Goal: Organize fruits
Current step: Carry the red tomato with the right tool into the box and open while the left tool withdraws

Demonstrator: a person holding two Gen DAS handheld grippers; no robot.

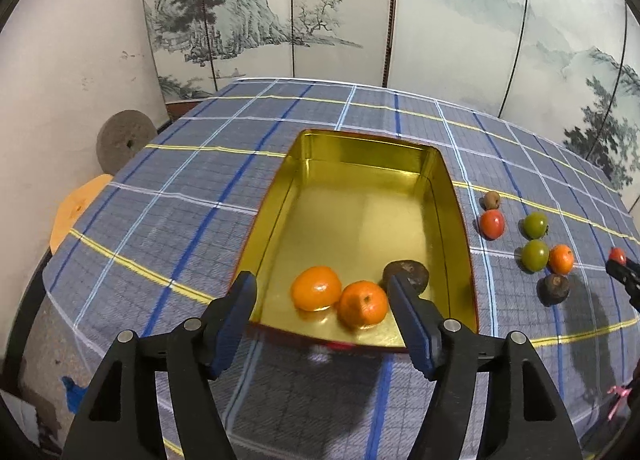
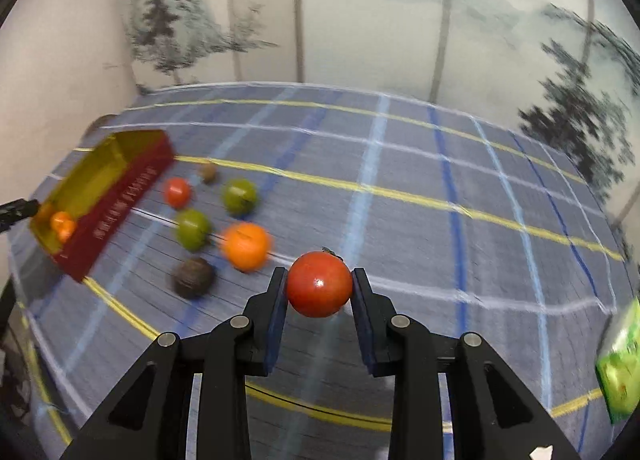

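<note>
Three fruits sit in the gold tin (image 1: 360, 164); six wait just right of it; right gripper (image 2: 320, 286) pinches a red tomato (image 2: 319, 284); left gripper (image 1: 320, 300) hangs spread, empty.

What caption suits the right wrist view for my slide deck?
Right gripper clamps a red tomato above the plaid tablecloth, with loose fruits beside the gold tin.

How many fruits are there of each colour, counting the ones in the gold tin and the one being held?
Orange: 3
Red: 2
Green: 2
Dark brown: 3
Total: 10
</note>
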